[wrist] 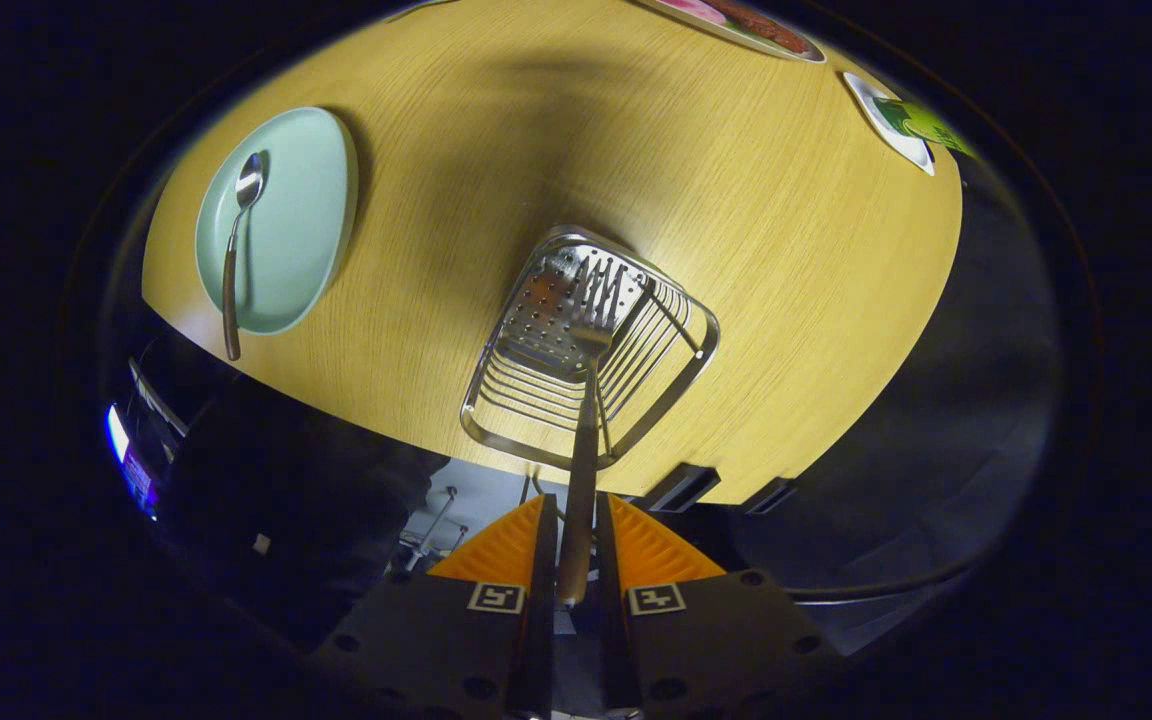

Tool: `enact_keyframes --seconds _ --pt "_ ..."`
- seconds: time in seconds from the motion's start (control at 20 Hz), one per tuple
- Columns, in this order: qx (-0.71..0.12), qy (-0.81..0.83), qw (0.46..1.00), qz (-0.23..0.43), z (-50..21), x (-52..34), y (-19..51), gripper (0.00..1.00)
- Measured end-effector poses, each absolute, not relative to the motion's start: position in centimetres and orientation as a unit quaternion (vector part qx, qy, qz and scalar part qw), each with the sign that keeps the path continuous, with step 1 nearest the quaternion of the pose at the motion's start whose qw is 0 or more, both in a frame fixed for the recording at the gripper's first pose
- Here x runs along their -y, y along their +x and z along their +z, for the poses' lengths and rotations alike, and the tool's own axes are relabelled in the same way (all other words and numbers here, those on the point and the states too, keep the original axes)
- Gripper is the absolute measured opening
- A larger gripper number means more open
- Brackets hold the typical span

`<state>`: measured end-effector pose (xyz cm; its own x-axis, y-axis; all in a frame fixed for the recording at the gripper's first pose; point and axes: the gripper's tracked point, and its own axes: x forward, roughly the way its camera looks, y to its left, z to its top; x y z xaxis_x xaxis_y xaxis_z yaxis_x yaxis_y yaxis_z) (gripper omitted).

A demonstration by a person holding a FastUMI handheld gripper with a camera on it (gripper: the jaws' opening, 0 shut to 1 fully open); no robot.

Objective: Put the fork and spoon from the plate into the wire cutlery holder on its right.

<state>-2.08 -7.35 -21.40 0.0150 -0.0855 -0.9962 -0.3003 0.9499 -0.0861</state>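
My gripper [576, 545] is shut on the wooden handle of the fork [586, 400]. The fork points straight ahead from the fingers, tines down, its head over the inside of the wire cutlery holder [681, 380], above the perforated metal bottom. The holder stands on the wooden table just beyond the fingers. Far off to the left of the holder lies the pale green plate [301, 215]. A spoon [233, 255] with a wooden handle rests on it, bowl toward the far side, handle sticking out over the plate's near rim.
The round wooden table [736, 200] ends close to the holder's near side. At its far edge lie a plate with a pink and red print [746, 22] and a small white dish with something green [904, 125]. Dark floor and chair parts lie below.
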Motion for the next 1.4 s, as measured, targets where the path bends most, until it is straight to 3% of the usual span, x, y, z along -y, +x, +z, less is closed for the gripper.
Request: enact_keyframes --seconds 0.45,0.55,0.65,0.8,1.05,1.4 --pt "-0.512 -0.069 0.855 0.045 -17.2 6.0 -0.5 0.5" --pt "-0.461 -0.062 0.885 0.038 -15.5 4.8 -0.4 0.68" --pt "-0.403 -0.06 0.912 0.04 -13.4 2.7 -0.5 0.74" --pt "-0.344 -0.02 0.934 0.093 -10.9 -4.5 -1.1 0.74" --pt "-0.32 -0.005 0.934 0.158 -12.9 -14.7 -0.5 0.74" --pt "-0.342 -0.043 0.923 0.172 -19.2 -21.9 2.4 0.74"
